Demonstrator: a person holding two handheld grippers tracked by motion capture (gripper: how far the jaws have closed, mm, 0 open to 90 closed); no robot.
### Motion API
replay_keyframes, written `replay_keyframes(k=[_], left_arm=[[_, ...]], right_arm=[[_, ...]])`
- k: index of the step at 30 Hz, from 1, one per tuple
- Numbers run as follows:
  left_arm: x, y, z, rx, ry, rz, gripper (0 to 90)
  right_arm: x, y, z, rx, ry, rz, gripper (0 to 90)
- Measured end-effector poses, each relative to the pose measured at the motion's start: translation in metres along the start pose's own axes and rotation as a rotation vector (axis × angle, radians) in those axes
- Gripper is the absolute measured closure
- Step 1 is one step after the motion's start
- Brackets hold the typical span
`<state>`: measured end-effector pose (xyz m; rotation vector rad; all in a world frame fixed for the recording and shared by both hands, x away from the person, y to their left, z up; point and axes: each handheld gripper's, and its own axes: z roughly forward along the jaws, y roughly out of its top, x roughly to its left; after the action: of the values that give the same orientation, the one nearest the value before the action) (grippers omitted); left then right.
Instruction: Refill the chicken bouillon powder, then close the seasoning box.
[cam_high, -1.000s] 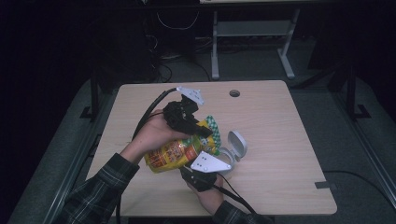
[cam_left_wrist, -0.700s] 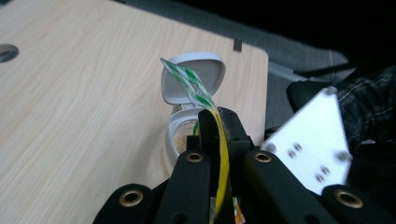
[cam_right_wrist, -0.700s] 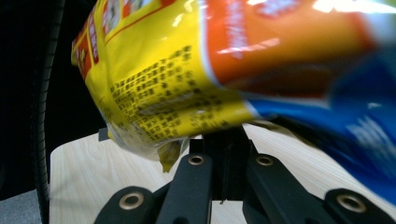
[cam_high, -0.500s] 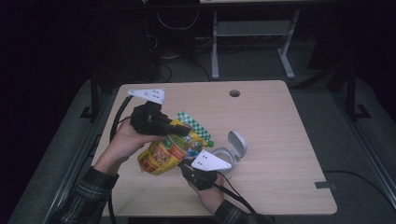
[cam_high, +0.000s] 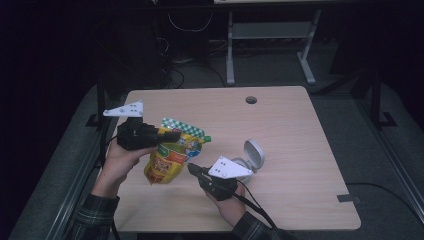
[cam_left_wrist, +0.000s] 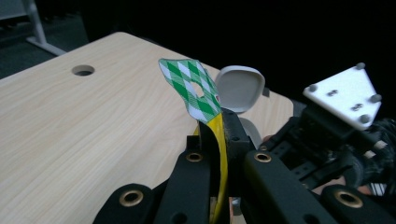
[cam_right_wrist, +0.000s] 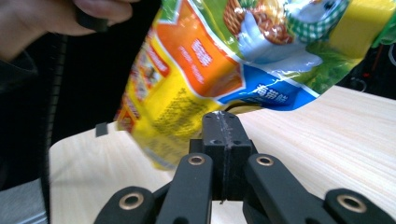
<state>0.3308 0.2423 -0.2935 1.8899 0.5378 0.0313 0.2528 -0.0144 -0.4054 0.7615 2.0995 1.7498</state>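
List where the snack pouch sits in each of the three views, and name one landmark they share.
High view: snack pouch left of centre, hanging from the left gripper.
Left gripper view: its checked top edge rises between the jaws, centre.
Right gripper view: fills the upper middle.
Shared landmark: the wooden table.

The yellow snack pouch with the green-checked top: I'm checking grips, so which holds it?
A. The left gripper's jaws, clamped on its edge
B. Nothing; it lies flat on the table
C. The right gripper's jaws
A: the left gripper has its jaws shut on the yellow snack pouch edge, and the right gripper is shut on nothing.
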Motion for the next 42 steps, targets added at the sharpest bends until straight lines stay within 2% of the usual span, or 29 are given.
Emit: replay_keyframes(k=[7,10,13,19,24,28,30,37,42], left_arm=[[0.015,-0.019,-0.01,-0.08,0.069,-0.03,90.0],[0.021,-0.024,-0.011,-0.092,0.09,-0.035,90.0],[0.03,-0.028,-0.012,-0.114,0.129,-0.036,90.0],[0.045,-0.04,-0.008,-0.161,0.174,-0.046,90.0],[0.054,-0.05,-0.004,-0.175,0.211,-0.047,90.0],[0.056,-0.06,-0.004,-0.168,0.235,-0.038,90.0],[0.056,-0.065,-0.007,-0.197,0.233,-0.045,90.0],[0.05,-0.078,-0.022,-0.225,0.244,-0.04,89.9],[0.042,-0.086,-0.03,-0.228,0.254,-0.018,89.8]], right_arm=[[-0.004,0.005,-0.01,0.071,0.029,-0.025,89.8],[-0.009,0.008,-0.017,0.09,0.033,-0.029,89.7],[-0.014,0.011,-0.023,0.094,0.036,-0.036,89.7],[-0.023,0.014,-0.038,0.107,0.034,-0.036,89.6],[-0.035,0.011,-0.05,0.118,0.031,-0.017,89.4],[-0.043,0.007,-0.062,0.128,0.03,-0.013,89.4],[-0.045,0.005,-0.066,0.135,0.028,-0.011,89.2],[-0.054,0.0,-0.076,0.147,0.038,0.006,89.2],[-0.059,-0.001,-0.082,0.145,0.039,0.008,89.3]])
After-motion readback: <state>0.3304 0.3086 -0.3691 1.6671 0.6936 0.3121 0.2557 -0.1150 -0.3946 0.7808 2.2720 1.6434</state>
